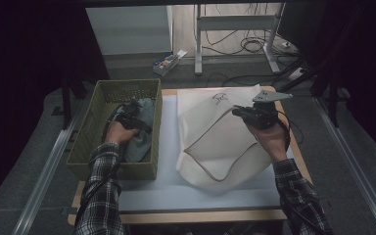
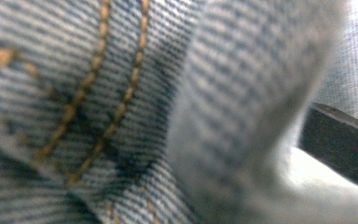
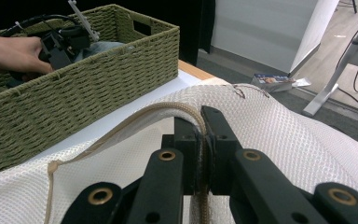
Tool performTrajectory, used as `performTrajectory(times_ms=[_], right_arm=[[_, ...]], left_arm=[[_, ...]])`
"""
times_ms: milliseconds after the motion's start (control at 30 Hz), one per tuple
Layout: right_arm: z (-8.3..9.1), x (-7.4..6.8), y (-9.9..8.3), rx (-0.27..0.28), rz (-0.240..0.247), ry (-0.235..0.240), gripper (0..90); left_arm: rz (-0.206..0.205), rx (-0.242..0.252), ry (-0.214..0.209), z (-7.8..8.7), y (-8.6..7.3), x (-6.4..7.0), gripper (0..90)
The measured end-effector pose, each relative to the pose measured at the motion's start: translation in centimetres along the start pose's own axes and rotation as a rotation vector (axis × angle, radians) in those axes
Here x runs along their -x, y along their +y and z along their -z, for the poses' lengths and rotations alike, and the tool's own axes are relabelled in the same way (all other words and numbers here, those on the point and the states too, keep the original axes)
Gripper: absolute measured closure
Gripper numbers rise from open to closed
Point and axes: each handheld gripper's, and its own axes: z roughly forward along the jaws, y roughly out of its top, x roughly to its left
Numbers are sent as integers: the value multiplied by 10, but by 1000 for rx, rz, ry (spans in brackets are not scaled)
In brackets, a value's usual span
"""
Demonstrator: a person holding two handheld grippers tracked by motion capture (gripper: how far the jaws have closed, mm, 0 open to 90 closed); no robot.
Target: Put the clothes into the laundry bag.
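Note:
A green woven basket [image 1: 111, 169] stands at the table's left with blue denim [image 1: 139, 142] inside. My left gripper [image 1: 139, 120] is down in the basket against that denim. In the left gripper view a denim [image 2: 121, 116] fold with orange stitching bulges close to the lens, and one black jaw shows at the right edge; how wide the jaws stand is hidden. My right gripper [image 3: 200, 121] is shut on the tan-trimmed rim of a white mesh bag [image 3: 284, 140]. That bag [image 1: 215, 142] lies at the table's middle right, with my right gripper [image 1: 236, 111] at its upper edge.
A white mat [image 1: 169, 147] covers the wooden table between basket and bag. In the right gripper view the basket [image 3: 84, 93] stands beyond the bag's rim, a hand and the left gripper [image 3: 63, 42] inside it. A small box [image 1: 166, 62] and a desk frame [image 1: 198, 44] stand on the floor behind.

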Motion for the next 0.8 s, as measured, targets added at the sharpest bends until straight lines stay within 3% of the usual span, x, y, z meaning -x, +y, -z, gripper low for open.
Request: performTrajectory(times_ms=[133, 267, 533, 567, 600, 667, 800], right_arm=[[1, 1, 0, 2, -2, -2, 842], [1, 0, 0, 1, 0, -3, 842], [2, 0, 0, 0, 2, -4, 842], [2, 0, 0, 0, 2, -4, 842], [2, 0, 0, -1, 2, -3, 842], [1, 0, 0, -1, 3, -2, 842], [1, 0, 0, -3, 2, 0, 843]], left_arm=[[-53, -41, 64, -4, 1, 5, 0], [-60, -50, 76, -3, 2, 6, 43], [-29, -43, 81, 6, 1, 2, 332], [-29, -41, 84, 7, 0, 1, 332], [-22, -31, 76, 10, -1, -1, 440], [-15, -24, 80, 11, -1, -2, 540], [-17, -25, 77, 13, 0, -3, 631]])
